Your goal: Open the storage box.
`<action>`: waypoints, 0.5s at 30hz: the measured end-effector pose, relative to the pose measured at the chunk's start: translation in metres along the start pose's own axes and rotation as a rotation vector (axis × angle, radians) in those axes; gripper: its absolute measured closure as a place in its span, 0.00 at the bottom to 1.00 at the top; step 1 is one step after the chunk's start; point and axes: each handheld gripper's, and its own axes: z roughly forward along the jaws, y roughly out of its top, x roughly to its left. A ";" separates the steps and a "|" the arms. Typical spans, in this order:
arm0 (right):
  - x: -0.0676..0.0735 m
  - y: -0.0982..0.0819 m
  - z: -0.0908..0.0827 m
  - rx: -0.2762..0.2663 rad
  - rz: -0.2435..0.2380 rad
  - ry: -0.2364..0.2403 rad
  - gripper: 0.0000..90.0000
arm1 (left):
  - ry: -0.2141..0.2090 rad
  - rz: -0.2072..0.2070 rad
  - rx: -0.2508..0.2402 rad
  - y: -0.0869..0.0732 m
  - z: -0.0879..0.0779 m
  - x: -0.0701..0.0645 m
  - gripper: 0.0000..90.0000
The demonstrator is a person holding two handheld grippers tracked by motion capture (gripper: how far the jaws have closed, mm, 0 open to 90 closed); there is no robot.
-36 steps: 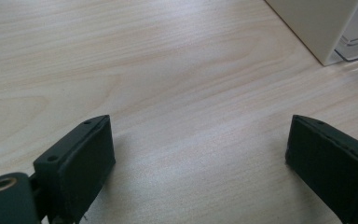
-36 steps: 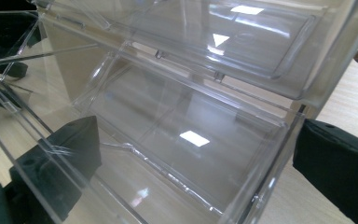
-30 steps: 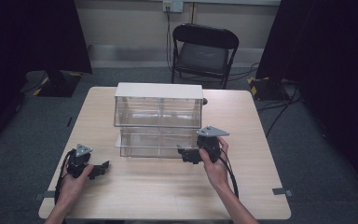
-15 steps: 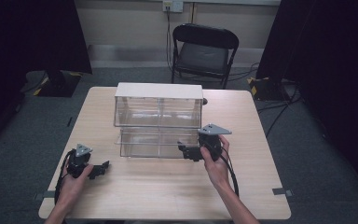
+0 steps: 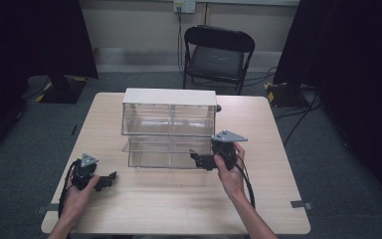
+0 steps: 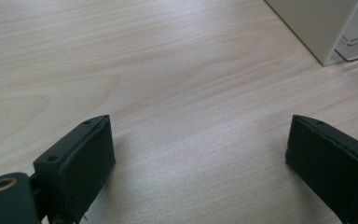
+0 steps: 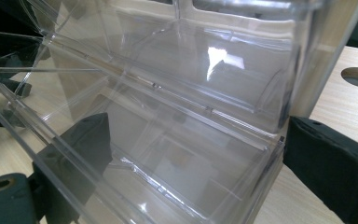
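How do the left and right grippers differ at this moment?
The left gripper rests low on the table with wide-open jaws and bare wood between them; the right gripper is raised at the clear drawer, its jaws just closing around the drawer's front corner wall. The left sits apart from the drawer unit. Both are black and hand-held.
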 end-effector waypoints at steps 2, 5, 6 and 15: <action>0.000 0.000 0.000 -0.001 -0.003 0.000 0.07 | 0.000 0.000 0.000 0.000 0.000 0.000 0.08; -0.001 0.000 0.000 -0.001 -0.002 0.002 0.07 | 0.000 0.000 0.000 0.000 0.000 0.000 0.08; 0.000 0.000 0.000 -0.003 0.001 0.003 0.08 | 0.000 0.000 0.000 0.000 0.000 0.000 0.08; 0.000 0.001 0.000 -0.007 0.000 -0.001 0.08 | 0.000 0.000 0.000 0.000 0.000 0.000 0.08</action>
